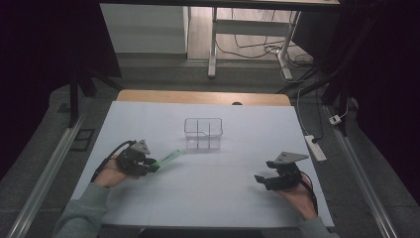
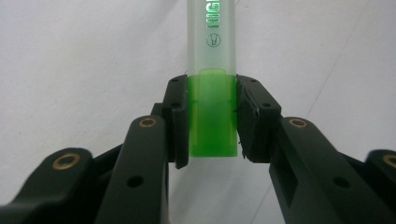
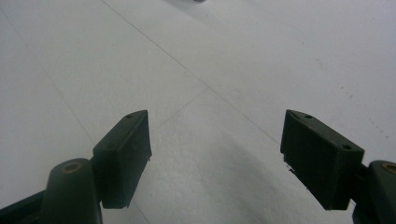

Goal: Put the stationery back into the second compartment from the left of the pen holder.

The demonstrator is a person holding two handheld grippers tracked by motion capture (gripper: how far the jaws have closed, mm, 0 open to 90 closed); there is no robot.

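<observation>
A green highlighter pen (image 1: 166,158) with a frosted clear cap lies low over the white table cover, pointing up and right toward a clear plastic box (image 1: 203,133). My left gripper (image 1: 152,167) is shut on its green rear end; in the left gripper view the two pads clamp the highlighter (image 2: 212,112) from both sides. My right gripper (image 1: 261,180) rests at the right of the table, open, its jaws wide apart over bare cover (image 3: 215,154) with nothing between them.
The clear box has a divider inside and stands mid-table, beyond the pen. The white cover (image 1: 213,198) lies on a wooden table (image 1: 203,96). A power strip (image 1: 315,147) and cables lie on the floor at right; desk legs stand behind.
</observation>
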